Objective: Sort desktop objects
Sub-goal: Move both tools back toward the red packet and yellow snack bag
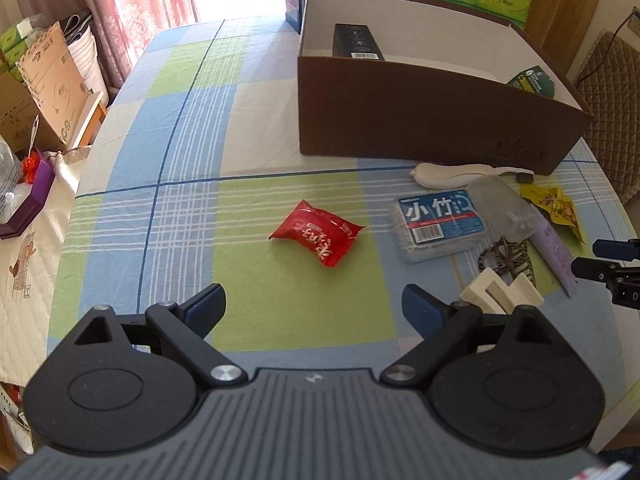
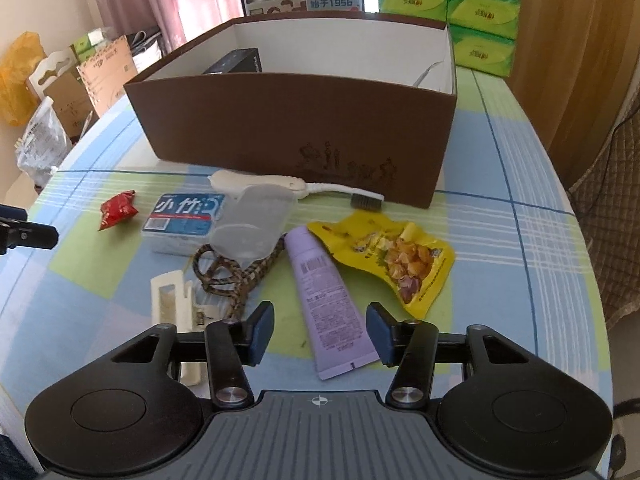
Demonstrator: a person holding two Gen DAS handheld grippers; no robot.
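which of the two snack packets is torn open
The yellow snack packet beside the purple tube; its top is ripped open. The red snack packet lying apart on the left is sealed.

The left gripper (image 1: 314, 308) hangs above the near part of the table (image 1: 188, 132), its blue-padded fingers (image 1: 208, 310) spread wide with nothing between them. Ahead of it, on a green square of the checked cloth, lies a red snack packet (image 1: 316, 234). Towards the right edge sit a blue-labelled clear box (image 1: 438, 222), a clear plastic cup (image 1: 504, 210) on its side, a lilac tube (image 1: 554, 254), a yellow snack bag (image 1: 554, 208), a patterned cord (image 1: 504, 258) and a cream clip (image 1: 500, 294). A white toothbrush (image 1: 452, 174) lies against the front wall of the brown box (image 1: 420, 120), which holds a black carton (image 1: 356, 42). The right gripper (image 1: 608, 262) shows at the right edge.
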